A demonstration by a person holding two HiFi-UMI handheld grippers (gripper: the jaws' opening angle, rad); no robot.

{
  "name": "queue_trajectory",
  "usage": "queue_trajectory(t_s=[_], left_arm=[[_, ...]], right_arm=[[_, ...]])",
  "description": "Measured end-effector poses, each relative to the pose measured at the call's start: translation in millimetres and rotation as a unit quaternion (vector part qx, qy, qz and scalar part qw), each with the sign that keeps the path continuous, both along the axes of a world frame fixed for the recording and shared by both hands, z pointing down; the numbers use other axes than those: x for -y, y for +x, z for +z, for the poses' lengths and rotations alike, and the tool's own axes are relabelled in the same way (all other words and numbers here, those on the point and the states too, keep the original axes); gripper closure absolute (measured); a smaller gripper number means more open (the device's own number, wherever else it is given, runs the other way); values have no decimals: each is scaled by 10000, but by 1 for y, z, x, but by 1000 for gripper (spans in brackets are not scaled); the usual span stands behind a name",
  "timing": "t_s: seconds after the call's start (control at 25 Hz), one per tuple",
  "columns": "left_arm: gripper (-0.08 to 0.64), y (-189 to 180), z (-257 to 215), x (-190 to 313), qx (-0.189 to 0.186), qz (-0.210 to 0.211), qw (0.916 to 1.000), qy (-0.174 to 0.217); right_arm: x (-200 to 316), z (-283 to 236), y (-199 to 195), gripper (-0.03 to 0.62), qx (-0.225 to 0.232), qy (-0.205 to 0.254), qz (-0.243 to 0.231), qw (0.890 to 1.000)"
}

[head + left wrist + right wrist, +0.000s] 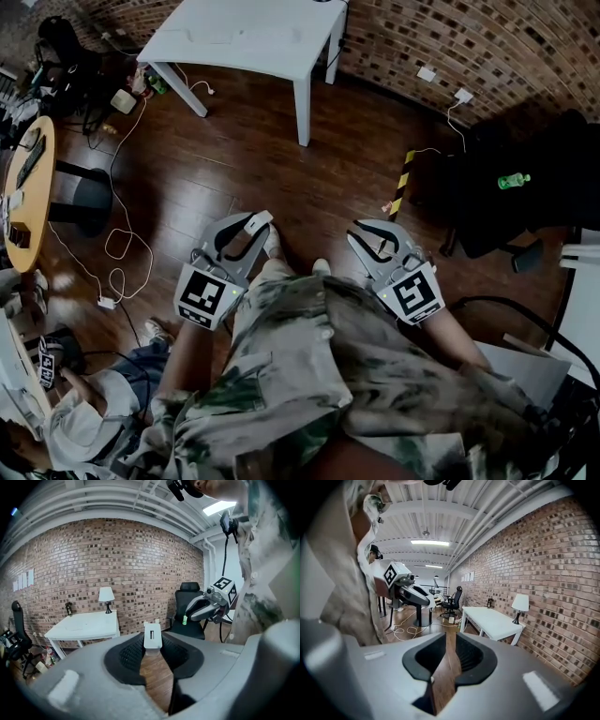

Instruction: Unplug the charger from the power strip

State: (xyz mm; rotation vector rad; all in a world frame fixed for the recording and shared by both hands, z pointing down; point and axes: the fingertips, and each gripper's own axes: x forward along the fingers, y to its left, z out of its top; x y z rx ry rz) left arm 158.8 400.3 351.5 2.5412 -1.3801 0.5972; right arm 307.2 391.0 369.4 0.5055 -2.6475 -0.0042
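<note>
Above wood floor (281,169), in front of person's waist: both tongs side by side, tips pointing away from body. Left tongs (253,227) clenched on white charger (152,636), pinched at tips, two prongs bare at far end, held in mid-air. Right tongs (450,639) released, narrow gap, only floor visible through it. White worktop (253,37) ahead by brick wall (469,47), lamp (106,595) on it. Black chair (188,609) off to right, green bottle (513,180) on seat.

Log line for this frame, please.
left gripper: shut on white charger | right gripper: open, nothing between fingers | charger: prongs bare, unplugged
</note>
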Motion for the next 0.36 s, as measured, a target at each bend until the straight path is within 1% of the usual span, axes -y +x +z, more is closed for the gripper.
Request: queue_trajectory(t_s=[0.16,0.36], left_arm=[[454,-18,4,14,-42,-65,10000,19],[454,-55,8,34,-91,-83,9999,34]], right_arm=[[16,3,-17,522,-78,12,-39,10000],[38,8,-54,522,-113,104,-131,9998]])
